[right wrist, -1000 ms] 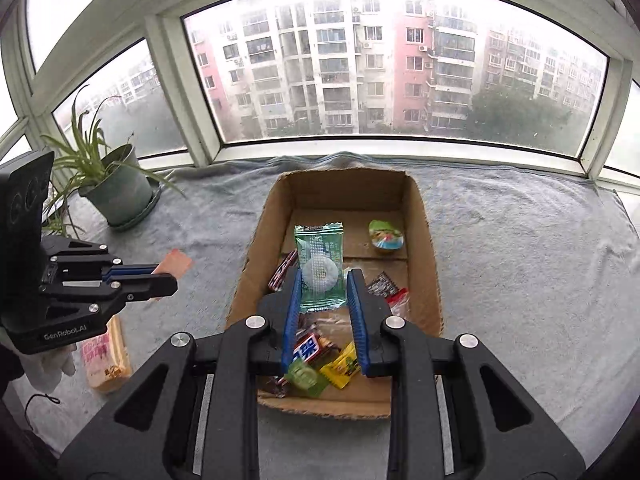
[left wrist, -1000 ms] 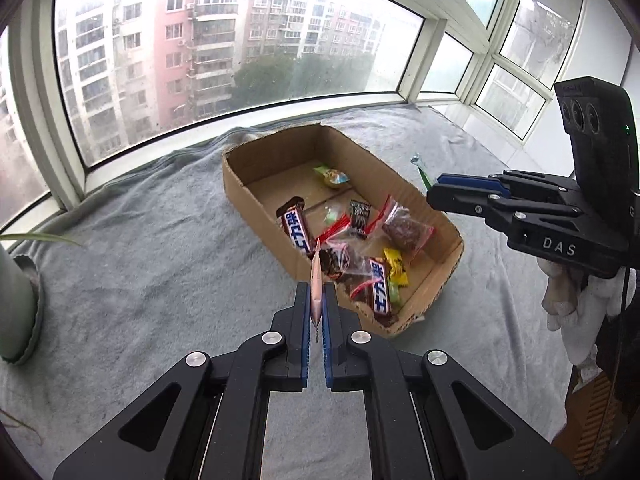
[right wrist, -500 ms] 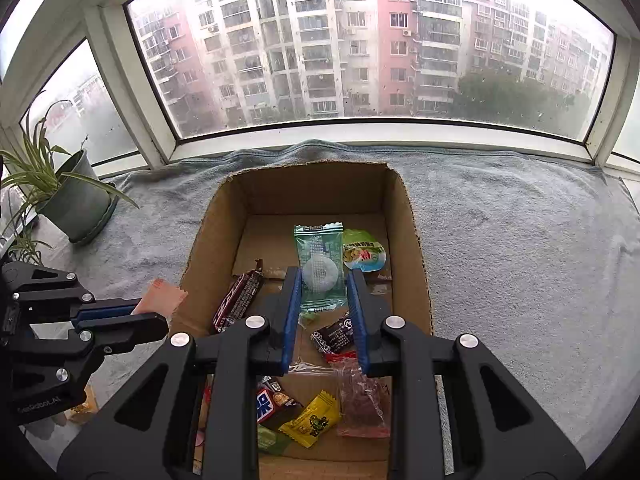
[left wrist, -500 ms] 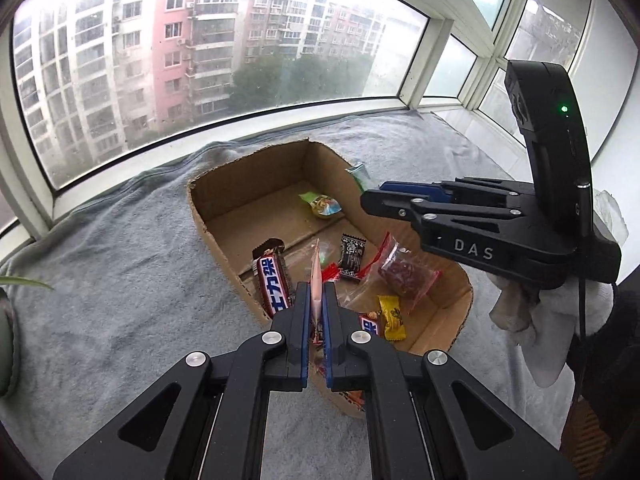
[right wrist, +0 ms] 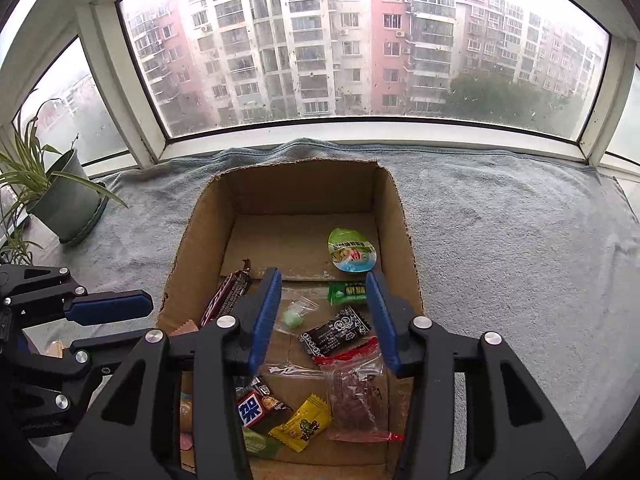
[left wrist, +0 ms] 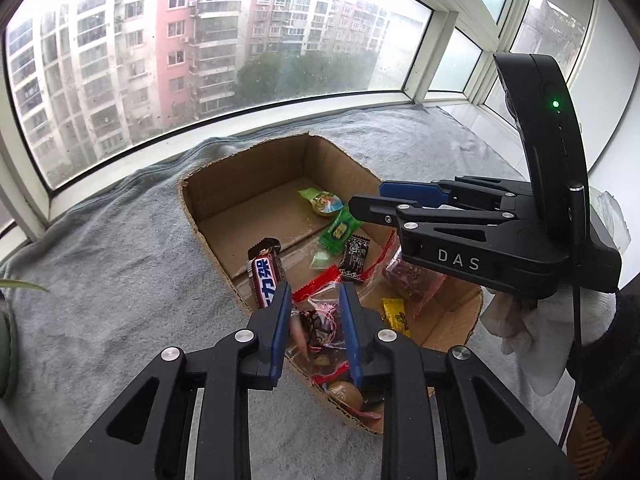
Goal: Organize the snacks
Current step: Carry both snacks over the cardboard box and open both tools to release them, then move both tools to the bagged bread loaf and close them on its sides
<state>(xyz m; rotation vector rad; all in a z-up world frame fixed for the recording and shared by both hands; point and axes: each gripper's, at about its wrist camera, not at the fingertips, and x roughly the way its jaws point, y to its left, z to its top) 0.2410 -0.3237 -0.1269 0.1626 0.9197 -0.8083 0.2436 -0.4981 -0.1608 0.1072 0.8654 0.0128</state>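
I held both of my 2 grippers over the cardboard box (right wrist: 408, 264), which sat on the grey blanket (right wrist: 520, 240) by the window. My right gripper (right wrist: 323, 280) was spread wide with nothing between its pads. The green packet (right wrist: 347, 293) lay on the box floor just beyond them, beside the jelly cup (right wrist: 352, 250) and near the black packet (right wrist: 336, 330). My left gripper (left wrist: 315, 294) was released too, above the near end of the box. A pink wrapper (left wrist: 298, 332) showed as a blur just inside its left pad. I could not tell whether it was touching that pad or already free of it.

The snacks were in the box: the chocolate bar (left wrist: 266, 276), the yellow candy (right wrist: 302, 428) and the red-trimmed bag (right wrist: 354, 392) among them.

I judged this to be the letting-go step. To do it well, I needed to keep both sets of jaws fully apart until each wrapper was plainly clear. Then I should lift straight up, not sideways, so that no pad snagged the crinkly plastic or caught a box wall. The 2 grippers were near each other, so I judged it safer to draw 1 away at a time.
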